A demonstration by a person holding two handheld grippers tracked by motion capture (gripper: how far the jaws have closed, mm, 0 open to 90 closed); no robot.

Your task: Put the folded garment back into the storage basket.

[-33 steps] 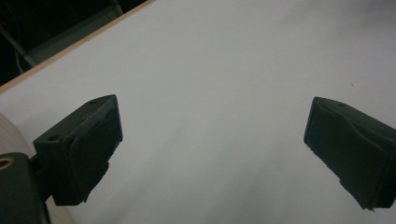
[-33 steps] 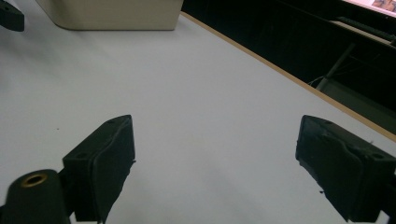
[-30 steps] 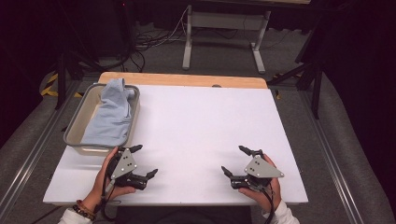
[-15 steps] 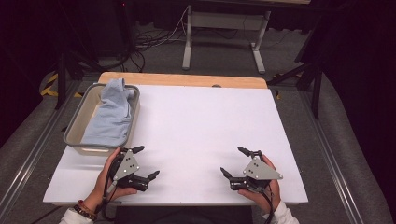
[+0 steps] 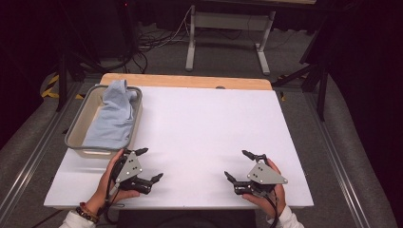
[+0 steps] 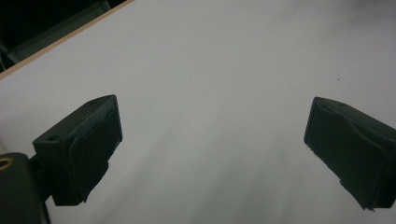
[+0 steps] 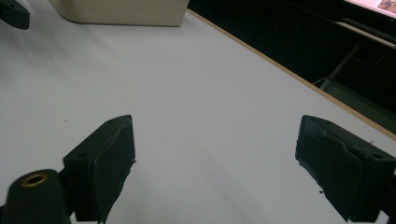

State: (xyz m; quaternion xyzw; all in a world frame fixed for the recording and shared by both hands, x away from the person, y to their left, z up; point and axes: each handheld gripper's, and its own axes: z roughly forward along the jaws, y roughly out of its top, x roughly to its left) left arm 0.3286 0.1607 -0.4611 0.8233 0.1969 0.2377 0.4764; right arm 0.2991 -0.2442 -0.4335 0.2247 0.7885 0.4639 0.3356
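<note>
L gripper (image 5: 149, 164) jaws wide apart, empty; R gripper (image 5: 239, 165) same, over table (image 5: 209, 123).

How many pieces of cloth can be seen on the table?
1. A light blue cloth lies in the grey tray at the table's far left, one end draped over the tray's far rim. Another piece may be hidden under it.

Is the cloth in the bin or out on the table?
In: the cloth lies bunched inside the bin, one end draped over its far rim.
</note>
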